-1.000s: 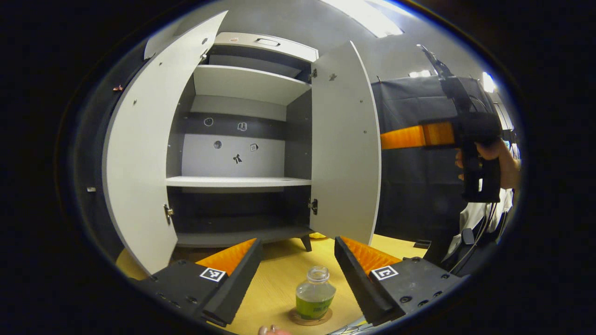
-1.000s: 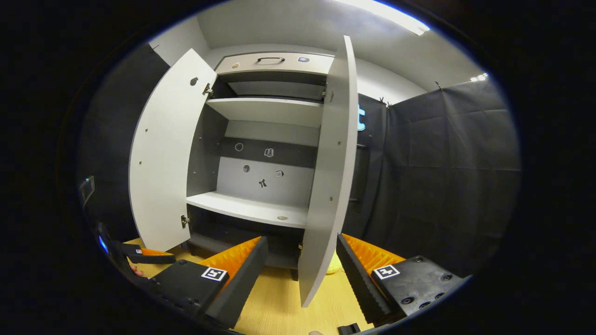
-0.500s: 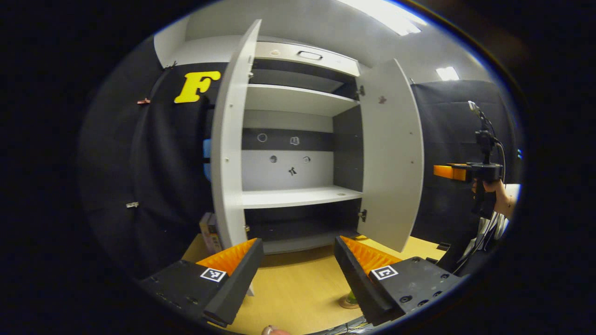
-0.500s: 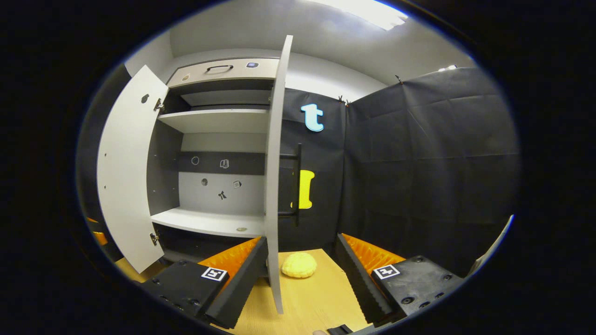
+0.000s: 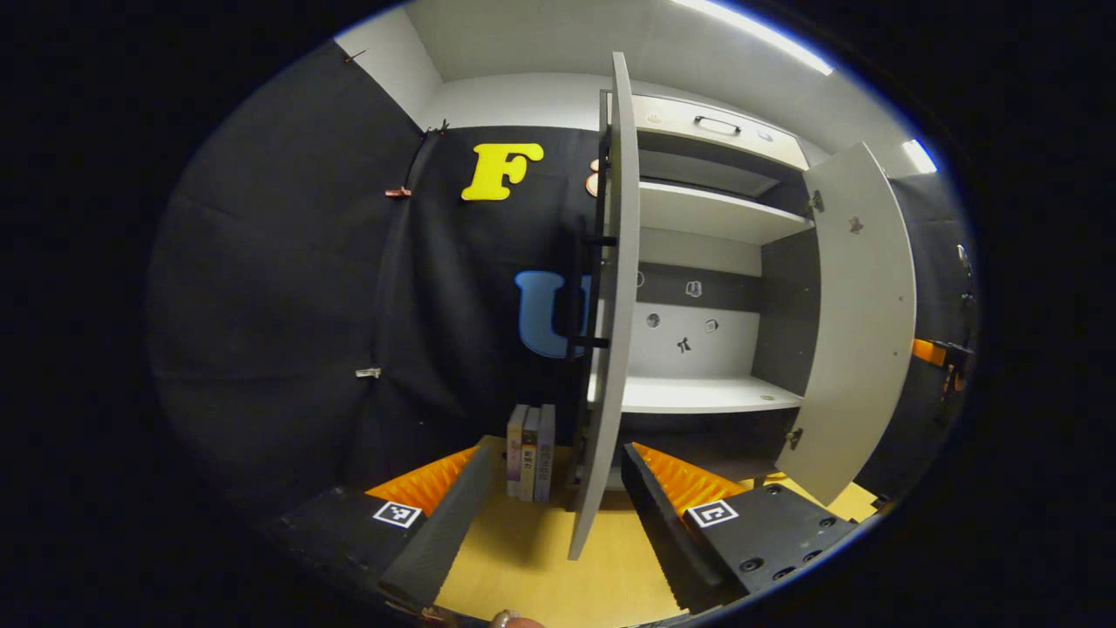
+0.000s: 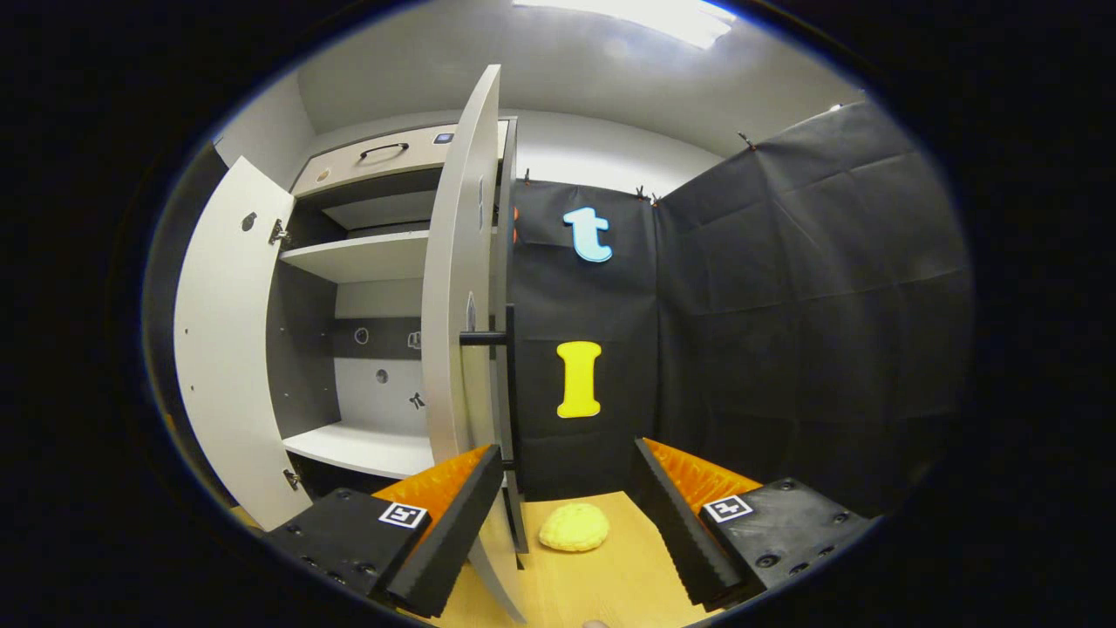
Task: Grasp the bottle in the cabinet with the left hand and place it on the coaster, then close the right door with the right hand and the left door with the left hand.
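The cabinet (image 5: 697,392) stands with both doors swung out and its white shelves bare. In the left gripper view the left door (image 5: 603,305) is edge-on, its lower corner showing between the fingers of my open left gripper (image 5: 554,458); whether it touches them I cannot tell. The right door (image 5: 859,323) hangs open farther right. In the right gripper view that right door (image 6: 460,305) is edge-on just left of centre, its dark bar handle (image 6: 501,336) on the outer face. My right gripper (image 6: 565,449) is open, its left finger close in front of that door's lower edge.
Three upright books (image 5: 530,449) stand on the yellow table left of the cabinet. A yellow soft lump (image 6: 574,528) lies on the table between the right gripper's fingers, farther off. The right gripper's body (image 5: 937,353) peeks past the right door. Black cloth walls close both sides.
The left view has swung left, so the bottle on its coaster has left the view and the left door turned edge-on. The right view swung right, bringing the right door's outer handle into sight.
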Demonstrator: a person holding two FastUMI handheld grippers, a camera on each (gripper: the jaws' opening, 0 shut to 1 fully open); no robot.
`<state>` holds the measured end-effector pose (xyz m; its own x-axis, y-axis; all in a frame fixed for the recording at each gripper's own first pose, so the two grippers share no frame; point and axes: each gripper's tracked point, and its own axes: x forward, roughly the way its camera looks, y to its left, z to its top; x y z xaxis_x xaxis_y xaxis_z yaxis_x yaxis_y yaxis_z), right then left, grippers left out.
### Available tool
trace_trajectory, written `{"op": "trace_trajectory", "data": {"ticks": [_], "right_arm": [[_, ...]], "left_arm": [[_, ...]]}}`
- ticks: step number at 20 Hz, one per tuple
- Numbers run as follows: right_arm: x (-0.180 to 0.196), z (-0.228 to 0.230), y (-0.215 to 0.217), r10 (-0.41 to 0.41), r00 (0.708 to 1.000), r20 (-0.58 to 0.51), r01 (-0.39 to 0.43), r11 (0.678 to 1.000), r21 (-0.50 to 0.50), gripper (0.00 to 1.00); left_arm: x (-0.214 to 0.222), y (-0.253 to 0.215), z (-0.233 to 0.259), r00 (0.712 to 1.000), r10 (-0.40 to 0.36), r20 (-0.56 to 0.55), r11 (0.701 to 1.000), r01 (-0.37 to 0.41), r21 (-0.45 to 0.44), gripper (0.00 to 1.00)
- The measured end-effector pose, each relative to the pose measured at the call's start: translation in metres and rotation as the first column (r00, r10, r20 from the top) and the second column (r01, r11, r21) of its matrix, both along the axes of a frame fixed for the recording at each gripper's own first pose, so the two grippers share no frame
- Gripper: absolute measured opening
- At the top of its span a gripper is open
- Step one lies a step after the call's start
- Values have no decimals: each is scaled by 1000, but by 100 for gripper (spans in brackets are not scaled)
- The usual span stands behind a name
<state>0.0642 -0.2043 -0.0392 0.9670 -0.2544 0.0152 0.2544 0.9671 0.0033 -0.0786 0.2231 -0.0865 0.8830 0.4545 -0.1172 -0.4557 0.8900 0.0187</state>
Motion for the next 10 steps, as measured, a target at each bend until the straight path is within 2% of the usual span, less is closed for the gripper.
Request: {"op": "trace_trajectory", "data": {"ticks": [3,8,10], "right_arm": [[6,1,4,47,999,-8,-48,997,-53,95],[13,-5,31,142,990,-16,-142,990,1,95],[18,-5,46,184,983,-13,-184,983,-17,95]], "left_arm": [[2,0,5,1000,17,9,1000,-17,3,95],[4,1,4,999,48,-20,999,-48,12,95],[3,2,3,999,47,-18,999,-46,16,95]]}}
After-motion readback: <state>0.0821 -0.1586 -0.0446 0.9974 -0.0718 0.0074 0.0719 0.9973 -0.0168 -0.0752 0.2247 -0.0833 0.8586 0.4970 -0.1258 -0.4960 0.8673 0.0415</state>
